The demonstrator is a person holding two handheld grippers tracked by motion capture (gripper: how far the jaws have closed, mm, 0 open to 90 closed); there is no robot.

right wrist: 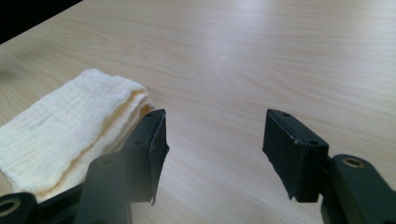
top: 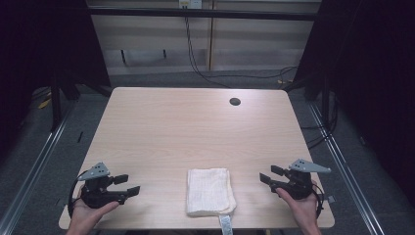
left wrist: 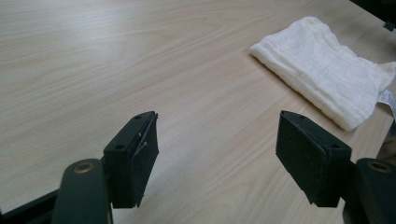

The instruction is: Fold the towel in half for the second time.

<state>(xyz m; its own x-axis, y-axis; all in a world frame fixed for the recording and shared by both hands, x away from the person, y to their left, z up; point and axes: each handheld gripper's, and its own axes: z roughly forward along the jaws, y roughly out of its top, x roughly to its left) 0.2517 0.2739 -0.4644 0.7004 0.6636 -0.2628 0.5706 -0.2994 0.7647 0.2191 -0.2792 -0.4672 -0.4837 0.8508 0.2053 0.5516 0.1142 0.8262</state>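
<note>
Your folded white towel lies at the near edge of the bench, long axis running near to far, midway between your left tool and right tool, both wide open, empty and about equally close.

A lab-like recording room: bare wooden table, dark curtains, floor cables
</note>
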